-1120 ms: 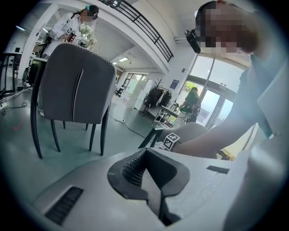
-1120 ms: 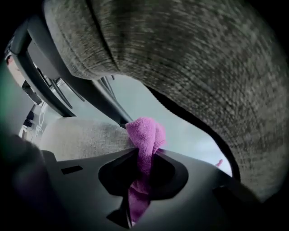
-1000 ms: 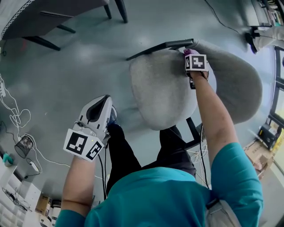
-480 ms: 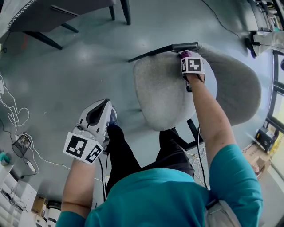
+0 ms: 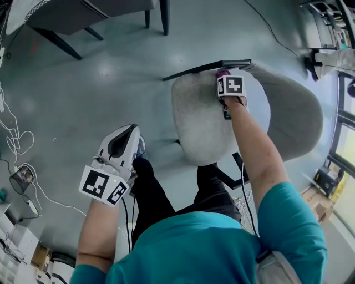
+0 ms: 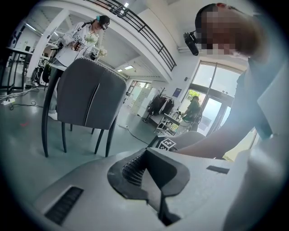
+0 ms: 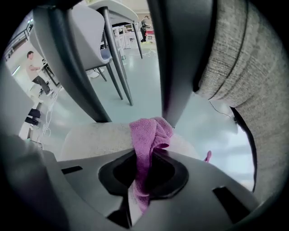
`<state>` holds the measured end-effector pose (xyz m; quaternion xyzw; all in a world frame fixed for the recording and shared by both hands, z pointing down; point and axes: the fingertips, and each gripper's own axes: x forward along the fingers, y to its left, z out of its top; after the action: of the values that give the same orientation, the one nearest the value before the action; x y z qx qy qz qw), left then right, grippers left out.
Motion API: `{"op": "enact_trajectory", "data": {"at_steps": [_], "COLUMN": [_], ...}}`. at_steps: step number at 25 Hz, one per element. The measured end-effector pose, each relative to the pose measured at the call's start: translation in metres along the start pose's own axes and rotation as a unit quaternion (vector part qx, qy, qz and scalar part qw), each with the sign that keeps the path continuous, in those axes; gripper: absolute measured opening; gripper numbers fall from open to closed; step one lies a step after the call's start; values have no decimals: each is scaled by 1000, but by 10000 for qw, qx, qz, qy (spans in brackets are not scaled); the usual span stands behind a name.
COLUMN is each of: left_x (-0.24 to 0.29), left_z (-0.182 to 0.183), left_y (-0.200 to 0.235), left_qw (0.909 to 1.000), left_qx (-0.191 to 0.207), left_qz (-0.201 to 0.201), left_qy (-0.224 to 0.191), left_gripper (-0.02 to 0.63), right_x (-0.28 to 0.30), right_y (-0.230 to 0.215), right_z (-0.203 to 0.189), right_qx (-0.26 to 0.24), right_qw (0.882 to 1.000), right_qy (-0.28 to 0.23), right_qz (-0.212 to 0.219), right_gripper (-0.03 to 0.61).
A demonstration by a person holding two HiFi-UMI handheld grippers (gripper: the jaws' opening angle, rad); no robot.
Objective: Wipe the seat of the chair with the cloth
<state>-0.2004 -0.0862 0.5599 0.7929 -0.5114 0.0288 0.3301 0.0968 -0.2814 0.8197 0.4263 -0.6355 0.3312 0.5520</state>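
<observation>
The grey fabric chair seat point(image 5: 202, 119) lies in front of me in the head view, its curved backrest point(image 5: 297, 119) to the right. My right gripper point(image 5: 224, 76) reaches over the seat's far edge, shut on a purple cloth point(image 5: 223, 72). In the right gripper view the cloth point(image 7: 146, 140) is pinched between the jaws and bunches onto the seat point(image 7: 92, 140), with the backrest point(image 7: 239, 58) rising at the right. My left gripper point(image 5: 132, 133) hangs over the floor left of the chair, jaws together and holding nothing; its view shows the shut gripper point(image 6: 152, 176).
A dark chair point(image 5: 83, 16) stands at the back left, also in the left gripper view as the dark chair point(image 6: 86, 97). Cables point(image 5: 16, 144) trail over the floor at the left. My legs point(image 5: 150, 194) are just before the seat. Boxes and equipment point(image 5: 327, 177) crowd the right.
My right gripper has slid the cloth leftward along the far part of the seat. The left gripper has stayed about where it was.
</observation>
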Motion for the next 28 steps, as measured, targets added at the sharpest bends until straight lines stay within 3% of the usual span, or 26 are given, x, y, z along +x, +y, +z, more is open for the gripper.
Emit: {"op": "enact_trajectory", "data": {"at_steps": [19,26,28], "left_x": [-72,-93,-97], "left_z": [-19,-23,-25], "left_y": [23,27,28], "left_qw": [9986,9980,9980], "left_qx": [-268,-305,-293], "left_qz": [367,447,468], "left_qy": [-273,-318,-301], "left_gripper": [-5,-5,-5], "right_x": [-11,-14,-15], "right_y": [114,180,205], "right_z": [10,14,14], "right_qx": [-403,-1014,-1167], "right_qw": [9987,9937,9901], "right_qy": [-34,-26,25], "right_qz": [311,478,777], "right_gripper": [51,51,49]}}
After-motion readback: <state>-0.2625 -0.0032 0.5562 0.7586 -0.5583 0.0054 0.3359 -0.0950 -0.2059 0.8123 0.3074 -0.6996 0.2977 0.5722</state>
